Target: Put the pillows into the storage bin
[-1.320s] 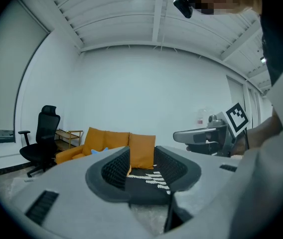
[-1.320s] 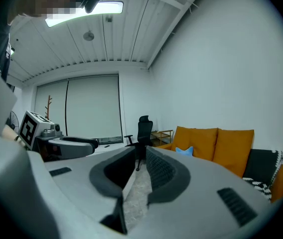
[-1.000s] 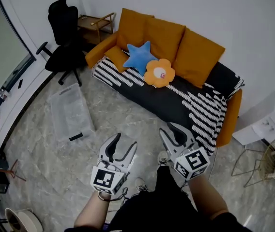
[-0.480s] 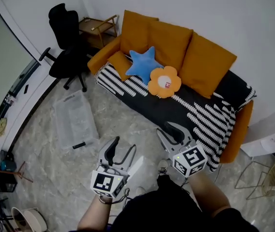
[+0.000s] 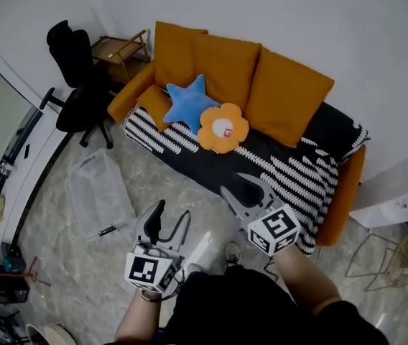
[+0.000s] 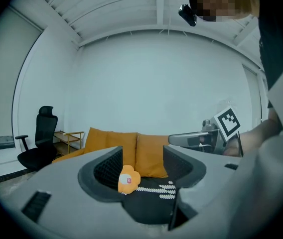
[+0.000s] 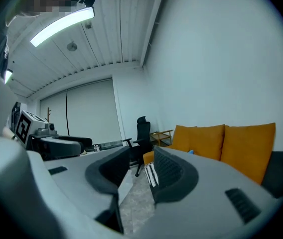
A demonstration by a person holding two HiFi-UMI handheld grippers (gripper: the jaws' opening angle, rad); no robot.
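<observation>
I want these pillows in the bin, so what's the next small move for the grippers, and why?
Probably reach the left gripper forward to the flower pillow on the sofa: both it and the right gripper stand open and empty, short of the sofa, and that pillow sits framed between the left jaws.
</observation>
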